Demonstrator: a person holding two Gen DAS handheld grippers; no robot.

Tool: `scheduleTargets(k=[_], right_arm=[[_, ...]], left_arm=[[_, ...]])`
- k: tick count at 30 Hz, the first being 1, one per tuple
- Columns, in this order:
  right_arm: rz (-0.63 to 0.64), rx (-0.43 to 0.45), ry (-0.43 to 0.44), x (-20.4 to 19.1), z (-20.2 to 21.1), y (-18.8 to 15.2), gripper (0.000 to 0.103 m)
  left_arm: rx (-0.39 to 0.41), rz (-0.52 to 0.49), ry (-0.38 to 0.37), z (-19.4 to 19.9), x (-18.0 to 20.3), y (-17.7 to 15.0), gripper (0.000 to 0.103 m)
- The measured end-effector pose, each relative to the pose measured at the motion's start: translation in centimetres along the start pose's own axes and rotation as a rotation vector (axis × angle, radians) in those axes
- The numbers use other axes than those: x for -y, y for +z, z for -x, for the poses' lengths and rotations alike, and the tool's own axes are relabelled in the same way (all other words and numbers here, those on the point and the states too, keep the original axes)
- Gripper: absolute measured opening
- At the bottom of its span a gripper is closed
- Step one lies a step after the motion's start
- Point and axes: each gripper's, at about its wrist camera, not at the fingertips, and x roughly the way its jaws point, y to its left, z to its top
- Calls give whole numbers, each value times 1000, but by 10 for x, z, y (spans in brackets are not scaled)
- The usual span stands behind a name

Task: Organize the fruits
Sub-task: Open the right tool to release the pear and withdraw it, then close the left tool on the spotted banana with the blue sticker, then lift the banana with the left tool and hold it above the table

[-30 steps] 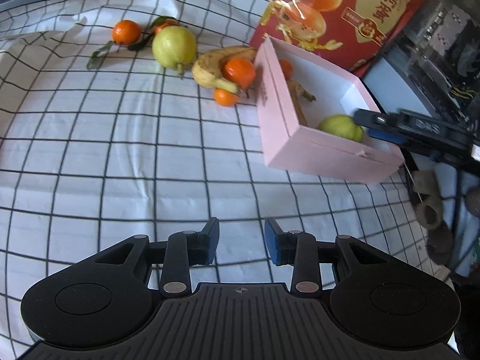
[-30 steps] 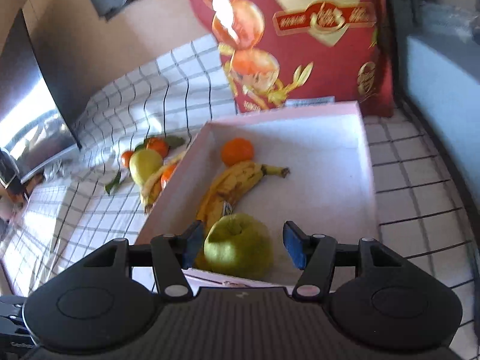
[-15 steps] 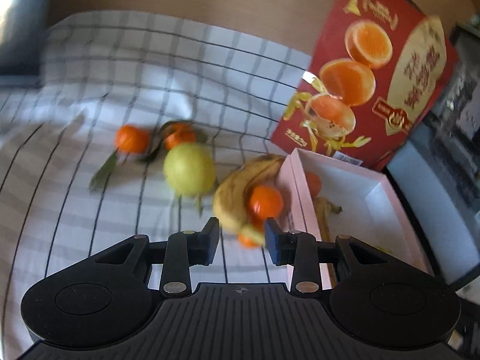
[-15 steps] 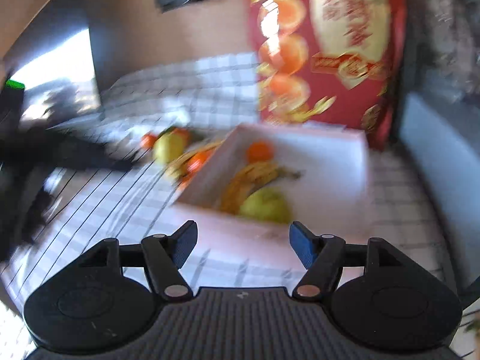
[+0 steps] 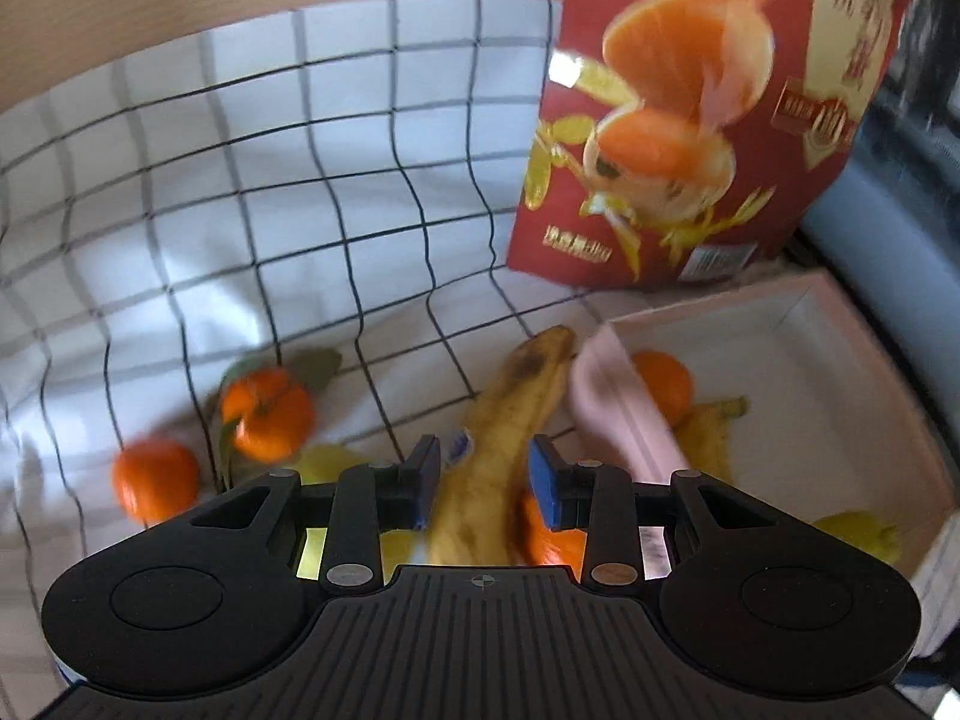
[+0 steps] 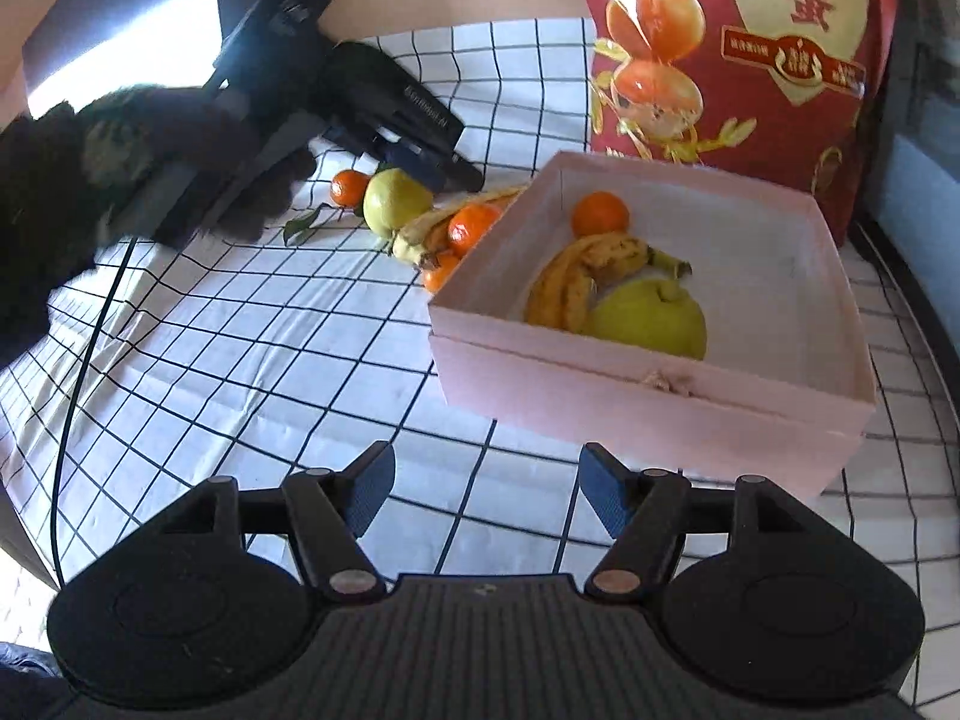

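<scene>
Checked cloth (image 6: 252, 360) underneath: left gripper (image 5: 485, 476), jaws parted, straddles the loose banana (image 5: 504, 420) beside the pink box (image 6: 654, 402); right gripper (image 6: 487, 492) hangs wide apart, nothing held.

Pink box (image 6: 654, 396) sits open toward the right side of the tabletop, holding a tangerine (image 6: 600, 213) at its back, a spotty banana (image 6: 579, 282) lying across the middle and a green guava (image 6: 651, 318) up front. Just outside its left wall: another banana (image 6: 429, 228), two small tangerines (image 6: 471, 227) touching it, and a second guava (image 6: 393, 201).
</scene>
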Motion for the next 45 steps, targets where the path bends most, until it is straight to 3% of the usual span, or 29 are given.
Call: scheduleTargets(k=[3, 8, 10, 15, 19, 27, 35, 37, 39, 45], right_arm=[[-6, -9, -5, 1, 1, -5, 69], [-48, -25, -11, 8, -2, -10, 69], [-51, -16, -4, 9, -3, -9, 69], [-71, 10, 23, 12, -14, 7, 69], [-109, 22, 49, 18, -23, 20, 68], [-99, 41, 14, 28, -31, 25, 67], [-16, 27, 71, 7, -36, 19, 67], [18, 22, 85, -5, -39, 19, 52], [59, 25, 95, -19, -42, 20, 46], [178, 47, 89, -56, -57, 28, 46]], left_arm=[[-67, -77, -5, -15, 1, 14, 40], [-137, -100, -42, -28, 2, 26, 40], [-172, -103, -50, -37, 6, 27, 47], [-185, -129, 2, -47, 15, 26, 46], [-160, -104, 2, -41, 11, 17, 44], [-103, -100, 17, 2, 24, -37, 42], [-43, 119, 49, 45, -5, -111, 40], [-31, 163, 59, 58, -10, -127, 40], [-21, 202, 74, 71, -10, -143, 40], [21, 337, 119, 101, -11, -185, 40]])
